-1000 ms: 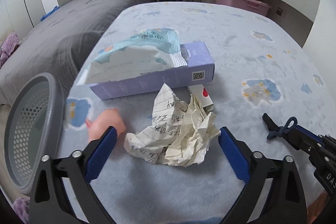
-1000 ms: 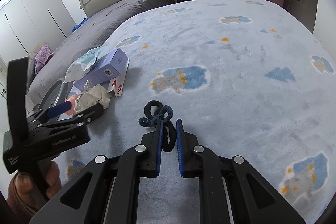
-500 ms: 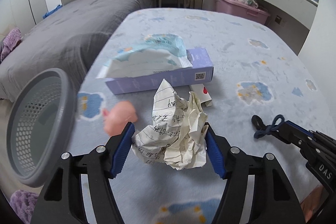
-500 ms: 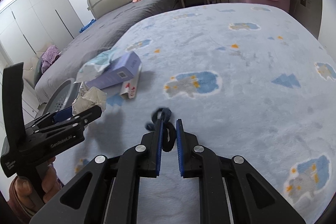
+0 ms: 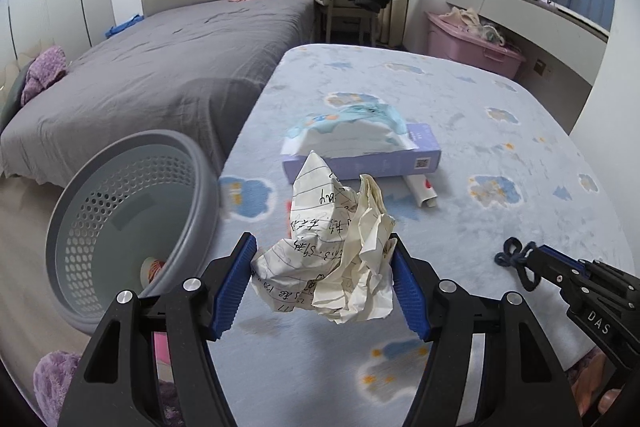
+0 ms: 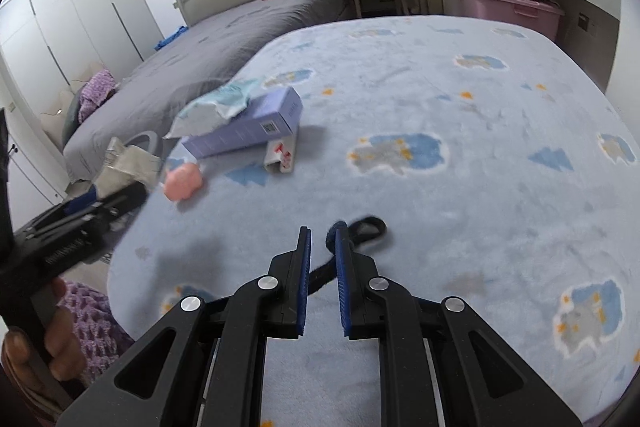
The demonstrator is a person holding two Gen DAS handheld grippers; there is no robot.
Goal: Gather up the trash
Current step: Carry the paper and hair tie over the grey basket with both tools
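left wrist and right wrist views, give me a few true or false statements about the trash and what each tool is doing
1. The left tool grips the crumpled paper. True.
2. The grey basket has nothing in it. False: one small item lies at its bottom.
3. The right tool is shut on a dark hair tie. True.
4. The blue-and-white packet lies on the purple box. True.
5. The pink blob sits inside the basket. False: it lies on the blue blanket.
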